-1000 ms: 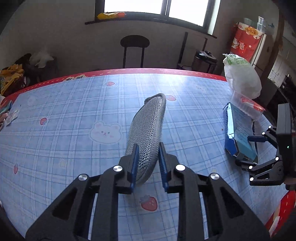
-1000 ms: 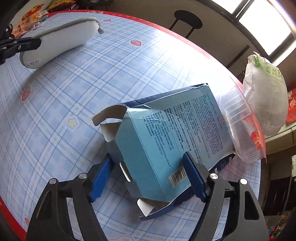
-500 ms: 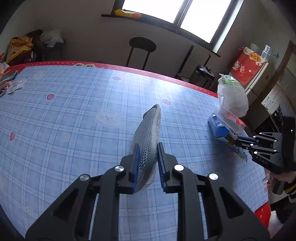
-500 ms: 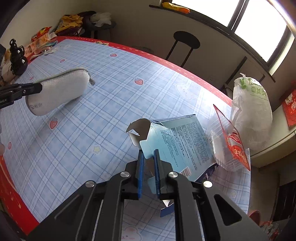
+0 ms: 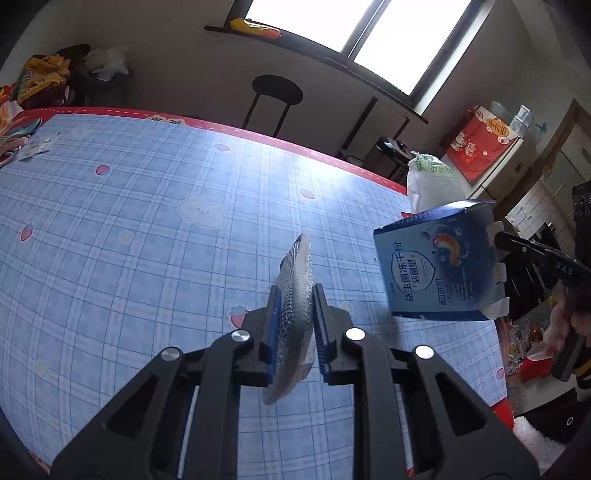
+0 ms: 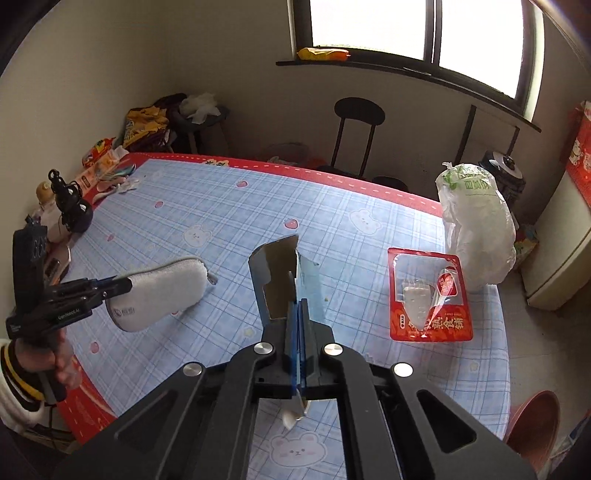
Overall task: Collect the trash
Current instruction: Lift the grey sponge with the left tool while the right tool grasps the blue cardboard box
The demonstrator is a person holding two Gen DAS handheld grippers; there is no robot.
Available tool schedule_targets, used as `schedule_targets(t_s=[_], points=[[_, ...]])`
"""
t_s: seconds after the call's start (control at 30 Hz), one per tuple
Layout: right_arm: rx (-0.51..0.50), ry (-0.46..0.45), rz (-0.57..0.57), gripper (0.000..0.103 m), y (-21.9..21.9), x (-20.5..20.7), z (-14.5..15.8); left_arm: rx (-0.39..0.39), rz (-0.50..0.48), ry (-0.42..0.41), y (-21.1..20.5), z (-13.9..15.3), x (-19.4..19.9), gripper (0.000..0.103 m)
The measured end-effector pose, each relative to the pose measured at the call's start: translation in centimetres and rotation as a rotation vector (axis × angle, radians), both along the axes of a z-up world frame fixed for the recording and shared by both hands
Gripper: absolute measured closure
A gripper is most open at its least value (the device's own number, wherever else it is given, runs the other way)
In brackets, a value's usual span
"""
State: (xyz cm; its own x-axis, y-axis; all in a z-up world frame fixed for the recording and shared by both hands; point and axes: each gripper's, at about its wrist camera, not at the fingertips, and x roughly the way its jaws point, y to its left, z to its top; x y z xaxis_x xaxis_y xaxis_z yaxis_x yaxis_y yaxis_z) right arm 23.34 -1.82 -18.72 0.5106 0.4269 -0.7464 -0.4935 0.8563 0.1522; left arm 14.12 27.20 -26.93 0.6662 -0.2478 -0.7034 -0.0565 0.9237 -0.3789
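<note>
- We're in somebody's home, dining area by the looks.
- Table [image 6: 258,206] wears a kiddie bear-and-strawberry cloth.
- Black stool [image 6: 359,110] at the far side under the window [image 6: 406,26].
- Fridge [image 5: 491,170] far right; snack bags [image 6: 144,123] piled far left.

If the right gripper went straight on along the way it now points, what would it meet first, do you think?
Apart from the blue box already pinched in the right gripper, the line ahead probably ends on bare tablecloth, left of the red packet; depth is uncertain.
</note>
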Motion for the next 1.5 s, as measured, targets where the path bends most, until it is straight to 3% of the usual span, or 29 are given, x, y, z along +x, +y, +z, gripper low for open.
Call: schedule_targets(t_s=[0.1, 0.27, 0.43, 0.63, 0.87, 1.03, 1.13, 1.5], points=[[0.083, 0.047, -0.058, 0.100, -2.2, -0.4, 0.7, -0.008, -0.025, -0.001, -0.9, 0.5, -0.8, 0.083], [0.138, 0.171, -0.164, 0.100, -5.2, -0.7, -2.6, -0.014, -0.060, 0.029, -2.4, -0.4, -1.4, 0.083], [0.180, 0.178, -0.241, 0.100, -7.7, -1.8, -4.0, 0.003, -0.083, 0.070, -3.5, -1.6, -2.1, 0.083], [0.186, 0.164, -0.215, 0.096, -7.9, -3.7, -4.3, 0.020, -0.093, 0.134, -3.8, -3.8, -2.7, 0.083], [0.173, 0.137, -0.166, 0.093, -6.7, -4.4, -3.8, 0.022, -0.098, 0.136, -4.1, -3.9, -2.5, 0.082], [0.155, 0.128, -0.156, 0.066, -6.0, -4.4, -3.8, 0.011, -0.101, 0.155, -4.2, -4.3, -2.5, 0.079], [0.153, 0.123, -0.166, 0.061, -5.9, -4.2, -3.9, 0.008, -0.098, 0.153, -4.0, -4.4, -2.6, 0.078], [0.088, 0.031, -0.122, 0.058, -3.2, -4.2, -3.2, -0.014, -0.068, 0.202, -2.7, -6.1, -3.3, 0.080]])
